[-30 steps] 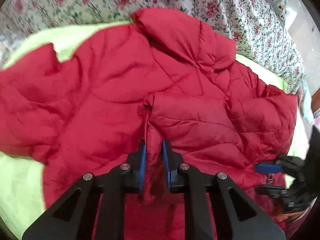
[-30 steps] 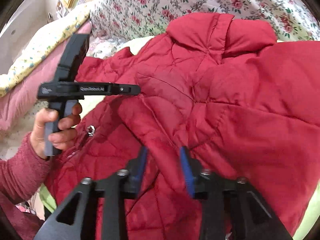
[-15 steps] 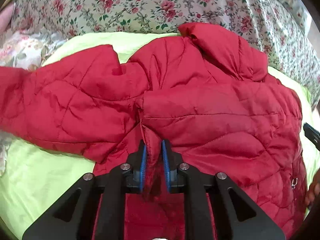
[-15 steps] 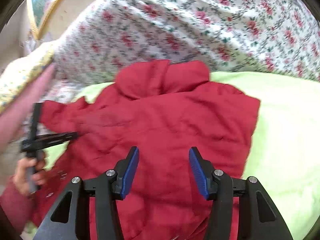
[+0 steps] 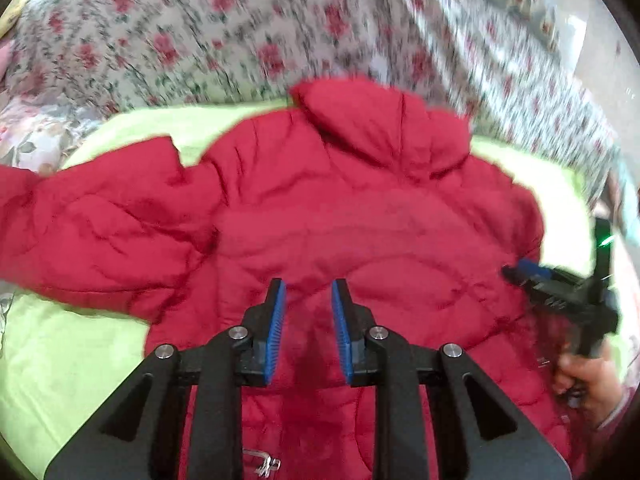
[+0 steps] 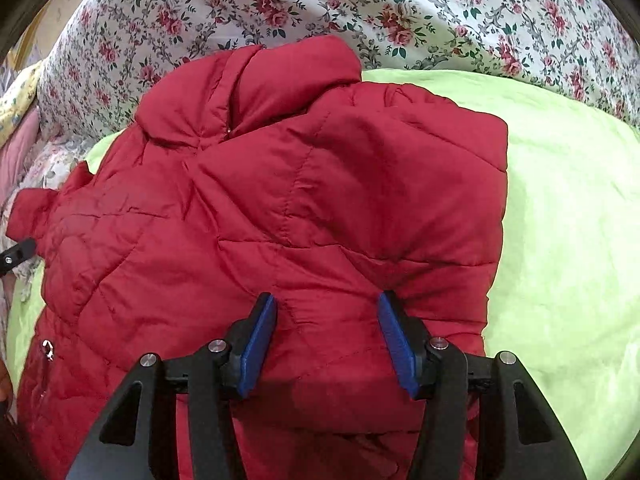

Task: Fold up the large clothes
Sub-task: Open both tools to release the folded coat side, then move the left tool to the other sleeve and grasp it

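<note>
A red quilted jacket [image 5: 360, 232] lies spread on a lime-green sheet [image 5: 72, 360], and everything else can be placed from it. Its hood [image 5: 384, 128] points toward a floral-print cover [image 5: 224, 32] that rises just beyond the jacket's far end. One sleeve [image 5: 88, 232] stretches out to the left of the jacket's body in the left wrist view, its far end reaching the picture's edge. On the other side the jacket ends in a folded edge [image 6: 496, 208], with bare green sheet beyond it. The left gripper [image 5: 307, 312] hangs over the lower middle of the jacket; its jaws have just been opening and now stand a narrow way apart, with no cloth pinched between the blue pads [image 5: 276, 332], only the jacket's surface showing under the gap. The right gripper [image 6: 326, 340] is over the jacket's lower part, nearer the folded edge; its jaws stand at a medium width after opening a moment ago, and the fingertips sit close over a puffed ridge of fabric, though whether they press on it I cannot tell. In the left wrist view, that right gripper and the hand [image 5: 588, 380] holding it appear at the jacket's right edge, blurred. A small metal snap [image 6: 47, 347] shows near the jacket's left hem.
</note>
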`<act>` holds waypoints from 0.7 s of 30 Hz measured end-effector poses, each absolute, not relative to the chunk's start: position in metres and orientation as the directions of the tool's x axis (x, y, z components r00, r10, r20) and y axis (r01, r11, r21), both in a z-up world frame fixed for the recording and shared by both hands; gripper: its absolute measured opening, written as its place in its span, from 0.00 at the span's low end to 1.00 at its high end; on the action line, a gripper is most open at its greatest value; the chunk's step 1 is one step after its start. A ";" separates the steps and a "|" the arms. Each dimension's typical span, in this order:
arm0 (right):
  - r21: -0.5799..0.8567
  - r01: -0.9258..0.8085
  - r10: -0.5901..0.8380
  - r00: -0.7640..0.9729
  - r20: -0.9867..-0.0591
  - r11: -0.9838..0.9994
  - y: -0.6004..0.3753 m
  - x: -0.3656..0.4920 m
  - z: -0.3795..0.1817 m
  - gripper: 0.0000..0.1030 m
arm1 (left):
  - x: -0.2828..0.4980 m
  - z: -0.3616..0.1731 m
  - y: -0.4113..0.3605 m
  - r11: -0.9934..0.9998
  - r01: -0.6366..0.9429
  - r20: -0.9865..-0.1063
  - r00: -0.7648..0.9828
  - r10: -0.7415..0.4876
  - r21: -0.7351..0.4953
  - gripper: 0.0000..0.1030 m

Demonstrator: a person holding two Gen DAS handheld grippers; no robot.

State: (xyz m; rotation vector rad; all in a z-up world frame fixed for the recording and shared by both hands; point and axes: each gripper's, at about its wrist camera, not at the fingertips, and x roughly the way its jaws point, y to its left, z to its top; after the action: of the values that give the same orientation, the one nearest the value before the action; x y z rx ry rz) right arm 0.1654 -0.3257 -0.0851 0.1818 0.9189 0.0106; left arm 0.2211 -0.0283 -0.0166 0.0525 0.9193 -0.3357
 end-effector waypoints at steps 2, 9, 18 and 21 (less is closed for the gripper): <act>0.161 0.072 0.084 0.610 -0.788 0.984 -0.325 0.164 -0.085 0.54 | 0.233 -0.042 -0.033 0.956 0.282 -0.826 0.519 -0.218 -0.076 0.20; 0.163 0.101 0.067 0.616 -0.785 0.981 -0.325 0.158 -0.085 0.54 | 0.244 -0.066 -0.018 0.957 0.255 -0.832 0.493 -0.253 -0.139 0.23; 0.207 0.130 0.082 0.626 -0.776 0.970 -0.330 0.145 -0.070 0.57 | 0.226 -0.053 0.001 0.953 0.245 -0.829 0.486 -0.279 -0.177 0.39; 0.241 0.131 0.102 0.643 -0.759 0.962 -0.327 0.128 -0.058 0.68 | 0.219 -0.045 0.016 0.971 0.193 -0.828 0.515 -0.222 -0.140 0.67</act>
State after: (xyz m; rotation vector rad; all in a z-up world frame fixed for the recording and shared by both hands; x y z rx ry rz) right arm 0.1275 -0.3271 -0.0577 0.2861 0.8750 -0.0163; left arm 0.2187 0.0161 -0.0450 -0.0315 0.9996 -0.2495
